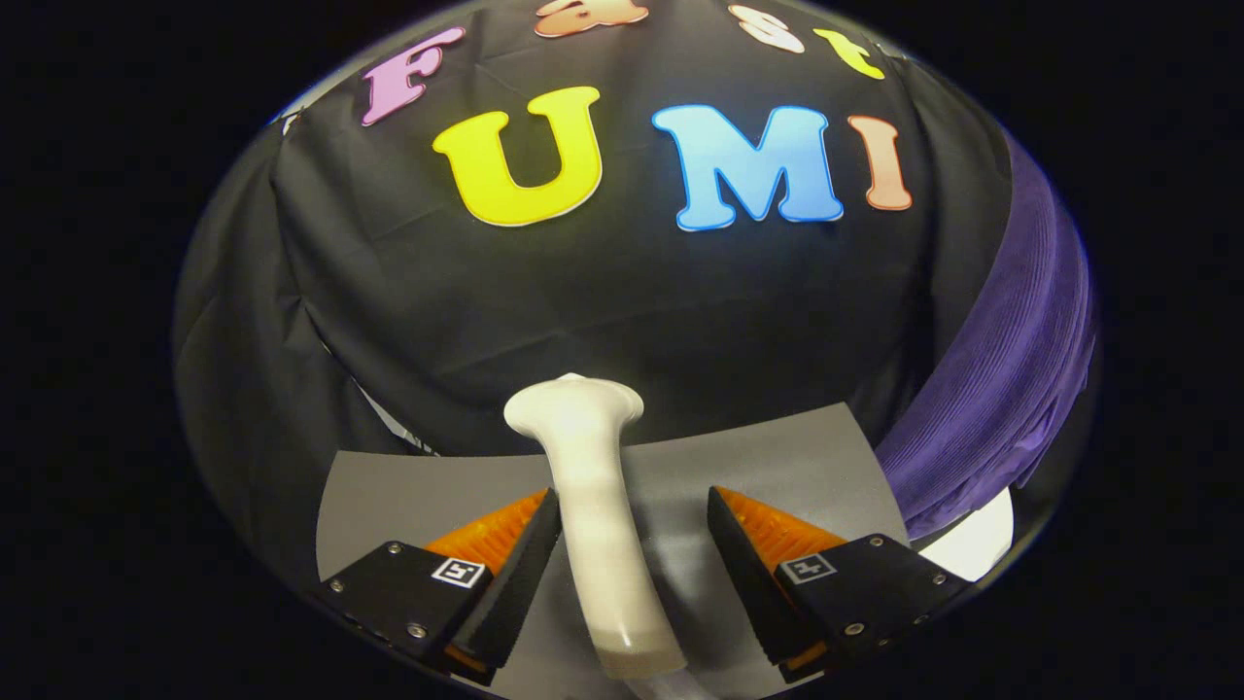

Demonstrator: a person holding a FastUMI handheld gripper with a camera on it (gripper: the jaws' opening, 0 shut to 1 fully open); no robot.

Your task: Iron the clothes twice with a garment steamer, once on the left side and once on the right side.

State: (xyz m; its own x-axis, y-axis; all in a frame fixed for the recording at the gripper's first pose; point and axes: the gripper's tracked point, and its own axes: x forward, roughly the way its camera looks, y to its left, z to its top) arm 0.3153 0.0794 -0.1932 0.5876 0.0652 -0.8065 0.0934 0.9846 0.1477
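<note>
The claw (632,544) stands open, its fingers either side of the steamer (595,506) handle on the grey table (797,457), the left one nearly touching. The handle's long axis runs straight ahead between them. The purple garment (1001,389) hangs at the frame's right.

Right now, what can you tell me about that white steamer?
The steamer is smooth, glossy white, plastic by its look. It lies on the grey table, its wide head pointing away toward the black wall, its slim handle running back between the open gripper's fingers. One finger touches its side; the other stands apart.

Steamer (593,486) between spread gripper (632,535) fingers.
</note>
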